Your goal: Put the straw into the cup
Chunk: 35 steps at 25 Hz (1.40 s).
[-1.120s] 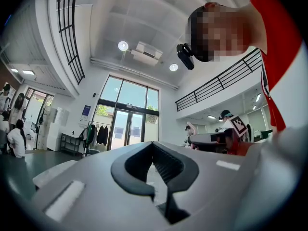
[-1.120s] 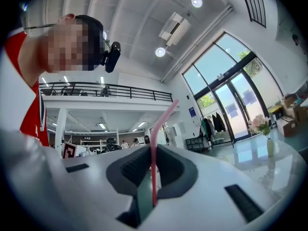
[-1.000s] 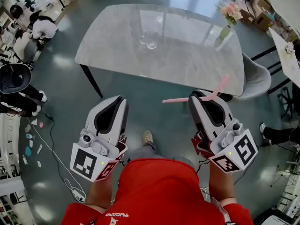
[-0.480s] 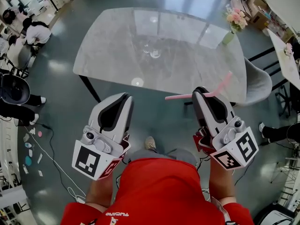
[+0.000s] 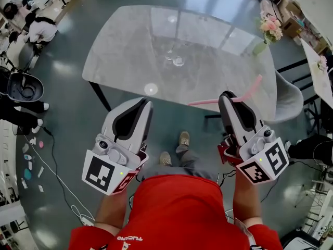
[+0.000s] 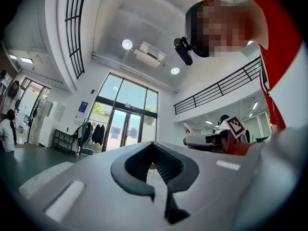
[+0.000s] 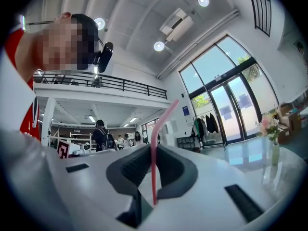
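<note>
A clear glass cup (image 5: 178, 61) stands near the middle of the grey marble table (image 5: 125, 51), with a second small glass (image 5: 169, 54) just beside it. My right gripper (image 5: 227, 95) (image 7: 153, 147) is shut on a pink bent straw (image 5: 208, 102) (image 7: 154, 167), which lies crosswise in the jaws and sticks out on both sides. My left gripper (image 5: 144, 103) (image 6: 153, 146) is shut with nothing in it. Both grippers hang over the floor, short of the table's near edge and well away from the cup.
A vase of pink flowers (image 5: 269, 29) stands at the table's far right corner. A grey chair (image 5: 286, 90) sits at the right end. The person's feet (image 5: 183, 139) are on the floor below. People (image 5: 39, 30) and a cable (image 5: 57, 165) are at the left.
The person has stepped toward the table, so its near edge now lies closer to both grippers. The straw stays gripped in the right gripper.
</note>
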Each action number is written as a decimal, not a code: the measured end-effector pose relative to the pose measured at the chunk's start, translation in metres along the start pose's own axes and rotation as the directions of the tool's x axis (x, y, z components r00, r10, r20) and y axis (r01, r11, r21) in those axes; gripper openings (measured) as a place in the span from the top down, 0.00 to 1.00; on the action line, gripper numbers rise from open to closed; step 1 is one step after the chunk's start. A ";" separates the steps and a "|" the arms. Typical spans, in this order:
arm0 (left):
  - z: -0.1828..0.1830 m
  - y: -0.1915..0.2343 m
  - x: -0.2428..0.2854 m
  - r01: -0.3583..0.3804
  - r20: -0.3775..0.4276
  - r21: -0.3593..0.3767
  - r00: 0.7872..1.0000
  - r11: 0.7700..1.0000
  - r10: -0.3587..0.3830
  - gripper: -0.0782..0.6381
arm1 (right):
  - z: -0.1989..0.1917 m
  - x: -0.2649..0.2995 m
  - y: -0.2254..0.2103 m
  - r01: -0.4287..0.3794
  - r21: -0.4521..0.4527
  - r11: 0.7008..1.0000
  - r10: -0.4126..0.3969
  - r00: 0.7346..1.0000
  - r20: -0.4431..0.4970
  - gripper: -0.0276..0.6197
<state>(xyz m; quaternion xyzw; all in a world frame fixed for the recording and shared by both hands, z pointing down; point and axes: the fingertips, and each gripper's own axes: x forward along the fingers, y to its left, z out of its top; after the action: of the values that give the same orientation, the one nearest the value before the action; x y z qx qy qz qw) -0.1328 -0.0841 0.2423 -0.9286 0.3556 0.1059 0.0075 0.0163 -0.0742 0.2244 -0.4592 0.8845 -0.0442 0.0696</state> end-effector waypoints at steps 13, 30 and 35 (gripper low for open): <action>-0.008 0.033 0.036 -0.050 -0.014 0.022 0.999 0.998 0.051 0.88 | -0.012 0.056 -0.050 -0.024 -0.025 0.999 0.024 1.000 -0.006 0.92; -0.038 0.084 0.130 -0.152 -0.060 0.069 0.986 0.986 0.156 0.88 | -0.051 0.138 -0.148 -0.066 -0.071 0.995 0.061 0.996 -0.069 0.92; -0.050 0.098 0.154 -0.199 -0.067 0.065 0.977 0.978 0.203 0.88 | -0.078 0.162 -0.173 -0.082 -0.084 0.993 0.072 0.991 -0.113 0.92</action>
<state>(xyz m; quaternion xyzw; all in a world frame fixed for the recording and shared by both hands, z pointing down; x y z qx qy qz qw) -0.0761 -0.2630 0.2657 -0.8906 0.4506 0.0615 0.0106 0.0507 -0.3045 0.3127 -0.4242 0.9052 -0.0273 0.0023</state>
